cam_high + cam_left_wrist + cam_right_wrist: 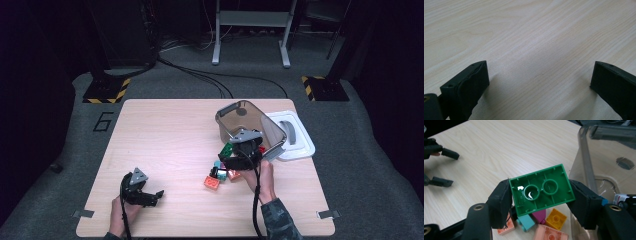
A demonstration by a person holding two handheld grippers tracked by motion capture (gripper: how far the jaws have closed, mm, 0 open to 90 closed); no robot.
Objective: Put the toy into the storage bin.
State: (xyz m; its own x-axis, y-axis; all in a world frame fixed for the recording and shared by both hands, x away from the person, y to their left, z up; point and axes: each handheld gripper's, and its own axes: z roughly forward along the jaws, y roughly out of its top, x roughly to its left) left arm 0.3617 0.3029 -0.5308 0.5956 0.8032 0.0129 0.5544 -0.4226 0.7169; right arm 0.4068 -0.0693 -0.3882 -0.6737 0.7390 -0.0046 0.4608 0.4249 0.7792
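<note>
1. A green brick (pixel 541 190) sat clamped between the two black jaws of the right gripper (pixel 541 195), its hollow underside with two round tubes turned toward that gripper's camera (the studs faced away).
2. In the high view the green brick (pixel 228 149) showed as a small patch at the left edge of the right gripper (pixel 239 159), above the table and just beside the front wall of the clear container (pixel 240 117).
3. Below the held brick a loose pile of bricks lay on the table (pixel 486 152): a teal one (pixel 527 222), a magenta one (pixel 539 216), a yellow one (pixel 556 218) and a salmon one (pixel 550 234), all close together and some touching.
4. The clear container (pixel 599 157) stood open on the right in the right gripper view, tilted, with a round hole visible in its far wall.
5. A white lid (pixel 295 134) lay flat on the table just behind the container, at the right edge of the tabletop.
6. The left gripper (pixel 145 196) rested near the front left of the table, well apart from the bricks; its jaws stood wide apart with only bare wood (pixel 531 50) between them
</note>
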